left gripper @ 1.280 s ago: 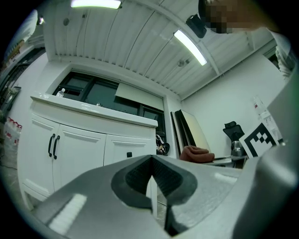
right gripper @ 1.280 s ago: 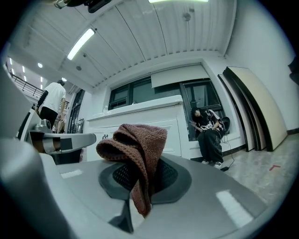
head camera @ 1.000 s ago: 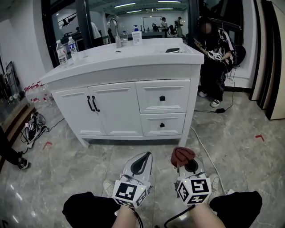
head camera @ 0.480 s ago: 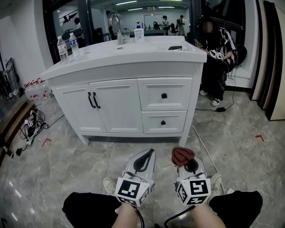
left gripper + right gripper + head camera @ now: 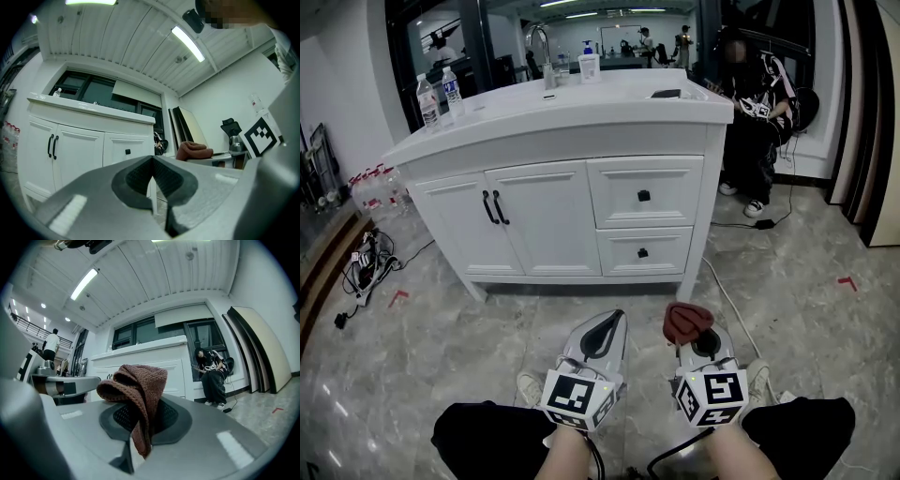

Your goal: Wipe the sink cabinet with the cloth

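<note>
While the white wooden sink cabinet [image 5: 581, 216] stands ahead on the grey marbled floor [image 5: 431, 319], both grippers are held low over that floor, well apart from the cabinet. The right gripper [image 5: 684, 343] has its fingers clenched on a reddish-brown knitted cloth [image 5: 139, 386], which bunches above the fingertips and hangs a tail down between them. Just beside it, the left gripper [image 5: 612, 321] has its fingers pressed together with nothing between them.

In the head view, the cabinet front shows two doors with black handles [image 5: 492, 207] at the left and two drawers with black knobs [image 5: 643, 196] at the right. On its white tabletop [image 5: 609, 105], two clear plastic water bottles [image 5: 427, 101] stand near the left end. A chrome tap [image 5: 542, 49] and a white pump bottle [image 5: 589, 64] stand at the back. A flat dark thing [image 5: 665, 94], perhaps a phone, lies near the right edge. A person in dark clothes [image 5: 750, 122] sits beside the cabinet's right end, and a white cable [image 5: 727, 298] runs across the floor.
</note>
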A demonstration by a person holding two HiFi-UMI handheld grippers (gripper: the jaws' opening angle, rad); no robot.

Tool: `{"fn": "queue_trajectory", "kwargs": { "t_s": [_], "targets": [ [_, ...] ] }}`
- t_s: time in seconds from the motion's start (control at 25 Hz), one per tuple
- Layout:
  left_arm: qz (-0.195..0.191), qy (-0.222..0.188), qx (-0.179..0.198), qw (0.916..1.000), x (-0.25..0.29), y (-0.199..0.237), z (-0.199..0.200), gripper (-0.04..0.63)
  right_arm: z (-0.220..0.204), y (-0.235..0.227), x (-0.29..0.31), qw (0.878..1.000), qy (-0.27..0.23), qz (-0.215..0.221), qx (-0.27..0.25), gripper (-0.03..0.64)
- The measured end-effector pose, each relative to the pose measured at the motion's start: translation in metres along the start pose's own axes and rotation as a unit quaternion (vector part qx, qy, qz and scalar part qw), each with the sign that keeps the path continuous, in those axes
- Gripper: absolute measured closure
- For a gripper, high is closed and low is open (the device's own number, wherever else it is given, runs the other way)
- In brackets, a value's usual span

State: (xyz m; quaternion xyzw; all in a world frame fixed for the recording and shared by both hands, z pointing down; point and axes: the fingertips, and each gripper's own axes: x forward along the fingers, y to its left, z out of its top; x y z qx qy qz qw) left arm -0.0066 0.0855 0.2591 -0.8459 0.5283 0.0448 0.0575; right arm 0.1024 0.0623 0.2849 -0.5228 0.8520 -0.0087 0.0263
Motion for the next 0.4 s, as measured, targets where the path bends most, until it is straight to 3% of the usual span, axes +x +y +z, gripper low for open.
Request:
{"fn": "queue_trajectory", "kwargs": {
  "t_s": [0.4],
  "targets": [
    [-0.016, 0.01, 0.008, 0.9998, 0.0044, -0.009, -0.0034, 0.595, -0.0063, -0.0026, 0.0024, 1.0, 0.011, -0.008, -0.006, 0.538]
  ]
}}
